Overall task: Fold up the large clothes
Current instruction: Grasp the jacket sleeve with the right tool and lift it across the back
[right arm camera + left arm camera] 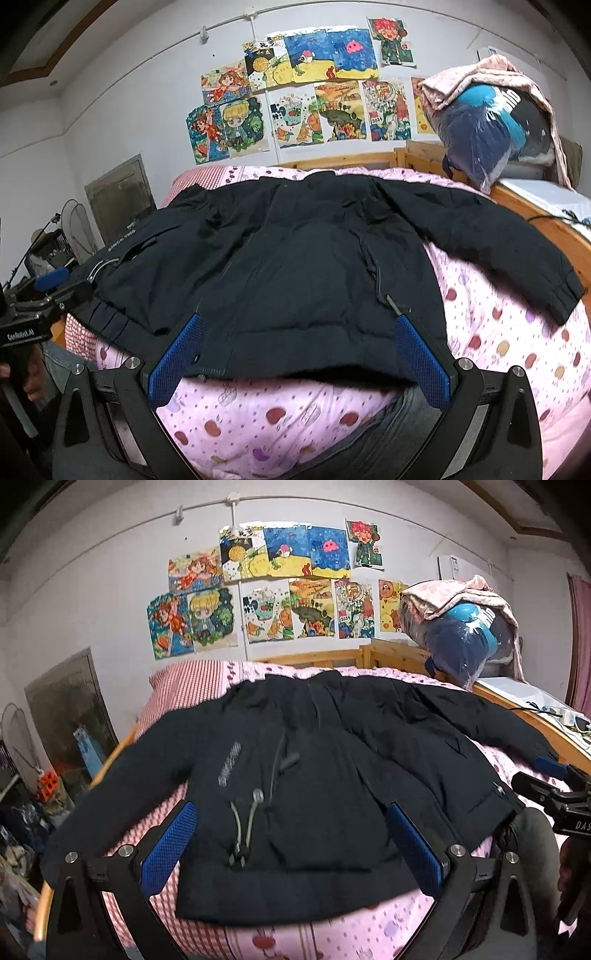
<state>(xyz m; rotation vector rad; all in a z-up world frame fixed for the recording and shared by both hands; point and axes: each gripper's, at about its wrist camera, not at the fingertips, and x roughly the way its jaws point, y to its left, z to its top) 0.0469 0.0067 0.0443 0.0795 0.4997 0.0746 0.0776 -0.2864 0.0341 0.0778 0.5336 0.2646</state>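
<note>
The left hand-held gripper (291, 834) hovers over the near hem of the dark jacket (314, 760), its blue-padded fingers (168, 843) spread wide with nothing between them; the right hand-held gripper (299, 347) hangs likewise over the hem, fingers (423, 360) wide apart and empty; the jacket (295, 266) lies spread flat, front up, on the pink patterned quilt (280, 417) of the bed, both sleeves stretched outward, collar toward the far wall; grey drawcords (245, 825) lie on its front; coloured drawings (280, 587) hang on the wall behind; a bundle of bagged bedding (465, 627) sits on the wooden bed frame (332, 657) at the far right.
</note>
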